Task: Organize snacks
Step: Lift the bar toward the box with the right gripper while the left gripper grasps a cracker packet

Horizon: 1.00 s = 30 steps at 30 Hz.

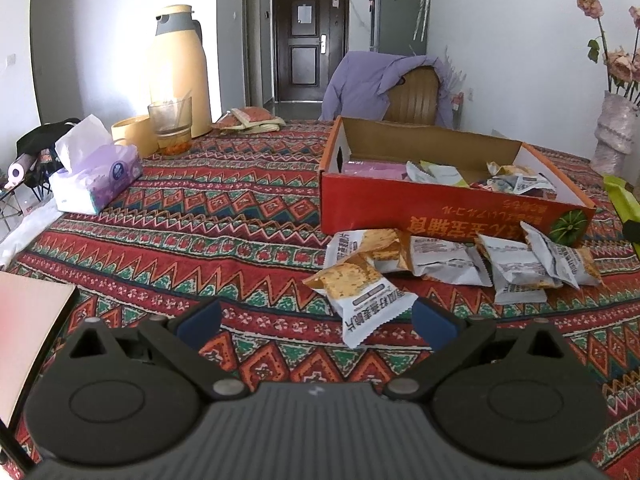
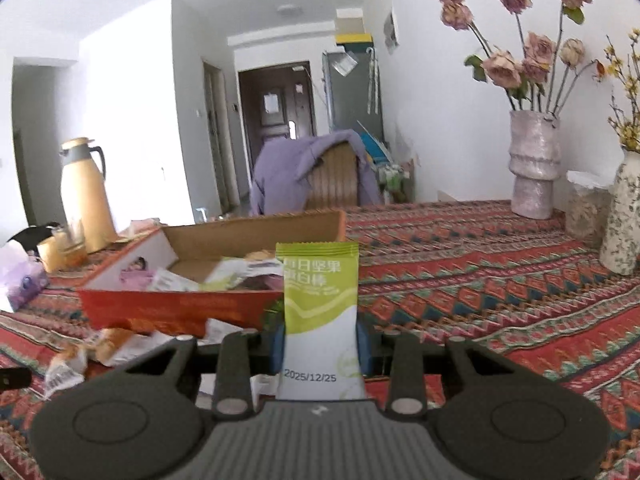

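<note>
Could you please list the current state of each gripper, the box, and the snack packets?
left gripper: open, empty, low over the tablecloth.
right gripper: shut on the green snack bar.
green snack bar: upright between the fingers, sealed.
cardboard box: open-topped, partly filled with packets.
cracker packets: loose on the tablecloth in front of the box.
nearest cracker packet: lying flat, sealed, just ahead of the left gripper.

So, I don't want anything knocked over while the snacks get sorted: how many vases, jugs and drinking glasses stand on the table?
vases: 2, the pink vase and the floral vase
thermos jug: 1
drinking glass: 1
Total: 4
</note>
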{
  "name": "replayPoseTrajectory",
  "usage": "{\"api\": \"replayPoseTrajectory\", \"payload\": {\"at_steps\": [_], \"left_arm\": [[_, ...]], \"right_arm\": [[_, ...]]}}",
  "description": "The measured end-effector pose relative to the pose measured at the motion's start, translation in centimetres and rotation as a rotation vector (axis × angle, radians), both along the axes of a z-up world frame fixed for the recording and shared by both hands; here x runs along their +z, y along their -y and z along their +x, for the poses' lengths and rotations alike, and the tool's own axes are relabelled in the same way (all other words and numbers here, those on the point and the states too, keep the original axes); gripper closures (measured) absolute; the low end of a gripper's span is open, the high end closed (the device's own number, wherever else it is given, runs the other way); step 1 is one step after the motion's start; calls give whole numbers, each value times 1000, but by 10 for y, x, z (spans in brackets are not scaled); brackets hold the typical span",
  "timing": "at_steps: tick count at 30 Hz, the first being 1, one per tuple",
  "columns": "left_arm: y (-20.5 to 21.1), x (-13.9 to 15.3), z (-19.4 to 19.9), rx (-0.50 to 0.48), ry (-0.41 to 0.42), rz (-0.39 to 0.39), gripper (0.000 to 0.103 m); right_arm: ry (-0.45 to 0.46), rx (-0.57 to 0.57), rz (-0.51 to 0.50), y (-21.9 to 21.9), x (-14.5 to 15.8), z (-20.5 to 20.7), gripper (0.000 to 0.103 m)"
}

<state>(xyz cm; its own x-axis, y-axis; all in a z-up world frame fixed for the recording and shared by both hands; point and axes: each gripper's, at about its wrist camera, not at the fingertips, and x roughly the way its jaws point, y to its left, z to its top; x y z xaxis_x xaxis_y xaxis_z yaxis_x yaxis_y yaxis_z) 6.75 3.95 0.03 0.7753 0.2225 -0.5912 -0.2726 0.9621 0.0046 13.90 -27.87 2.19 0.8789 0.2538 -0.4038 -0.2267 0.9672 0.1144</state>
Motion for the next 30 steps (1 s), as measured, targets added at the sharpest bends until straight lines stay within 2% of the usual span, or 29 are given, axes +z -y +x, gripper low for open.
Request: {"api": "replayPoseTrajectory", "payload": {"at_steps": [10, 19, 24, 30], "left_arm": [[-16, -10, 22, 16, -60, -42, 0], [-16, -15, 54, 39, -92, -102, 0], [-14, -23, 73, 91, -122, -113, 0], [-15, -35, 77, 120, -156, -135, 2]], "right_arm": [[40, 22, 5, -35, -18, -5, 70], [62, -14, 8, -31, -28, -6, 69], [70, -17, 25, -28, -30, -7, 69], [60, -17, 42, -25, -32, -7, 69]]}}
